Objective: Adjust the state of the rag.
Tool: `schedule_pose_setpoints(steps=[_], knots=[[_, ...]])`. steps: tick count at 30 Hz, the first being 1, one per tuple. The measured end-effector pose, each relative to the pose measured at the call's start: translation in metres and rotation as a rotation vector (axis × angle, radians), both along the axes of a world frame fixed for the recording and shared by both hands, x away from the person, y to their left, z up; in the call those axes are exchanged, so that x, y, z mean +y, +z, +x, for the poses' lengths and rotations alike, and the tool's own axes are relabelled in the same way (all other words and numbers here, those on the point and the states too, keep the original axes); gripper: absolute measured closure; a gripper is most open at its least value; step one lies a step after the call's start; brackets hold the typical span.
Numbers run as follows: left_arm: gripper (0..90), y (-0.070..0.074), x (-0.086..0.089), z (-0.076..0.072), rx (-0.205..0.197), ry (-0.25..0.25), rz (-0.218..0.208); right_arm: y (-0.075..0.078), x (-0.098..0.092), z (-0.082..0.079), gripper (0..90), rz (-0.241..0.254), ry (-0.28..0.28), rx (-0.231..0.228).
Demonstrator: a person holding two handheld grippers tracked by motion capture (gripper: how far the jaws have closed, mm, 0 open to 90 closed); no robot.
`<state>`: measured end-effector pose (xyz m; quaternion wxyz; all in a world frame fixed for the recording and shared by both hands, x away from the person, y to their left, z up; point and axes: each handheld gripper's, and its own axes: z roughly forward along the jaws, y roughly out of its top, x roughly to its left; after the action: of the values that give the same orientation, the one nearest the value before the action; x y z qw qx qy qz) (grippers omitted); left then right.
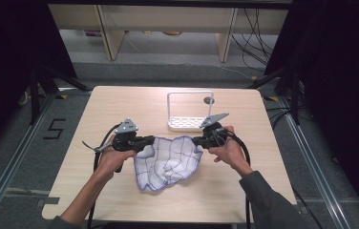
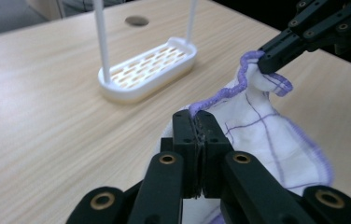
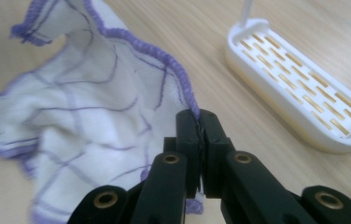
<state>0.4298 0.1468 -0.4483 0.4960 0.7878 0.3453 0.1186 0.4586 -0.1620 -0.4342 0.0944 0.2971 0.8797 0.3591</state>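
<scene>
the person's two forearms come in from the near edge of the pale wooden table (image 1: 120, 200), one hand on each black two-jaw tool. the left gripper (image 1: 150, 142) sits at the left of the high view with its jaws pointing toward the middle, and the right gripper (image 1: 197, 140) faces it from the other side. between them hangs and slumps a white cotton cloth with a purple grid and purple stitched hem (image 1: 168, 162), its lower part crumpled on the tabletop just in front of the hands.

in the left gripper view the left gripper's (image 2: 200, 122) jaws are pressed together with the hem of the cloth (image 2: 267, 135) pinched at their tips; the fabric spreads away to the right of them. farther off in that view the right gripper (image 2: 263, 63) bites a bunched corner of the same hem, lifted off the table.

in the right gripper view the right gripper's (image 3: 200, 122) jaws are likewise squeezed closed on the purple edge, and the cloth (image 3: 85, 112) falls away to the left in soft folds, another corner standing up at the far left.

beyond the cloth, toward the far side of the table, stands a white plastic oblong tray with a slotted floor and a tall thin wire-like frame (image 1: 174, 125), close to the right gripper but apart from the fabric. past it there is a small round hole in the tabletop (image 1: 208, 100).
</scene>
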Motion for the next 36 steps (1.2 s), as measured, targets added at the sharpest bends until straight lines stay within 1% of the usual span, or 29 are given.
schedule_pose_setpoints(steps=[1,3,4,5,6,7,8,9,10,11,12,13,15,16,19,20,22,23,24,25,26,28,29,30,32,33,34,35,36], knots=[[87.3,-0.006,0.000,0.003,0.006,0.013,0.017,-0.004,0.002,0.005,88.5,-0.019,-0.007,0.022],[84.3,-0.021,0.001,0.011,0.037,0.041,0.003,-0.018,0.008,0.020,85.4,-0.037,-0.022,0.031],[72.6,-0.021,0.001,0.011,0.037,0.041,0.003,-0.018,0.008,0.020,85.4,-0.037,-0.022,0.031],[72.6,-0.022,0.002,0.010,0.037,0.056,-0.001,-0.025,0.008,0.032,72.7,-0.049,-0.072,0.042],[67.9,-0.021,0.005,0.009,0.031,0.062,-0.003,-0.021,0.006,0.033,68.6,-0.056,-0.116,0.058],[61.5,-0.018,0.008,0.006,0.027,0.077,-0.008,-0.018,0.003,0.034,63.2,-0.036,-0.109,0.027],[54.2,-0.015,0.012,0.003,0.031,0.087,0.002,-0.014,0.001,0.030,57.7,-0.035,-0.166,0.008],[50.0,-0.011,0.016,-0.002,0.033,0.096,0.005,-0.007,-0.001,0.025,54.6,-0.031,-0.178,-0.003],[49.4,-0.008,0.020,-0.008,0.029,0.089,0.008,0.002,-0.004,0.016,52.7,-0.030,-0.160,0.007],[48.6,-0.005,0.023,-0.016,0.026,0.080,0.002,0.005,-0.006,0.009,51.3,-0.008,-0.162,-0.022],[47.2,-0.003,0.026,-0.025,0.030,0.068,0.001,0.011,-0.009,0.002,50.1,0.015,-0.090,-0.036],[45.2,-0.002,0.027,-0.035,0.040,0.060,0.004,0.015,-0.009,-0.010,49.1,0.028,-0.093,-0.008],[43.1,-0.003,0.027,-0.056,0.046,0.024,0.003,0.015,-0.010,-0.031,47.7,0.064,-0.055,-0.025],[42.6,-0.005,0.026,-0.066,0.044,0.008,0.000,0.015,-0.010,-0.042,47.3,0.070,-0.018,-0.006],[40.9,-0.012,0.024,-0.088,0.053,-0.037,0.011,0.008,-0.008,-0.072,48.3,0.099,0.021,0.017],[40.4,-0.016,0.023,-0.096,0.057,-0.034,0.020,0.005,-0.006,-0.078,48.2,0.103,0.031,0.023],[40.2,-0.023,0.021,-0.105,0.064,-0.062,0.028,-0.003,0.000,-0.094,48.1,0.088,0.037,0.020],[40.1,-0.023,0.021,-0.105,0.064,-0.062,0.028,-0.006,0.002,-0.098,47.5,0.073,0.049,0.011],[40.1,-0.031,0.016,-0.112,0.079,-0.071,0.032,-0.009,0.004,-0.101,47.0,0.067,0.054,-0.005],[40.0,-0.034,0.015,-0.114,0.080,-0.086,0.055,-0.012,0.007,-0.103,46.9,0.065,0.053,-0.008],[39.9,-0.038,0.013,-0.115,0.089,-0.091,0.057,-0.015,0.009,-0.104,46.1,0.060,0.069,-0.013],[39.8,-0.043,0.010,-0.114,0.088,-0.090,0.074,-0.021,0.016,-0.104,45.4,0.042,0.059,-0.020],[40.3,-0.045,0.009,-0.114,0.091,-0.089,0.080,-0.026,0.021,-0.104,44.2,0.026,0.055,-0.041],[41.5,-0.049,0.007,-0.113,0.095,-0.091,0.085,-0.026,0.024,-0.103,44.3,-0.001,0.065,-0.034],[46.3,-0.055,0.002,-0.113,0.089,-0.095,0.122,-0.032,0.032,-0.099,46.8,-0.009,0.066,-0.060],[50.4,-0.059,0.000,-0.112,0.066,-0.108,0.196,-0.034,0.035,-0.096,49.6,-0.023,0.079,-0.054],[63.1,-0.059,0.000,-0.112,0.066,-0.108,0.196,-0.034,0.035,-0.096,49.6,-0.023,0.079,-0.054],[63.1,-0.060,-0.001,-0.112,0.065,-0.104,0.202,-0.042,0.042,-0.090,61.2,-0.054,0.088,-0.064],[68.6,-0.061,-0.001,-0.111,0.068,-0.097,0.194,-0.043,0.043,-0.088,66.5,-0.074,0.096,-0.060]])
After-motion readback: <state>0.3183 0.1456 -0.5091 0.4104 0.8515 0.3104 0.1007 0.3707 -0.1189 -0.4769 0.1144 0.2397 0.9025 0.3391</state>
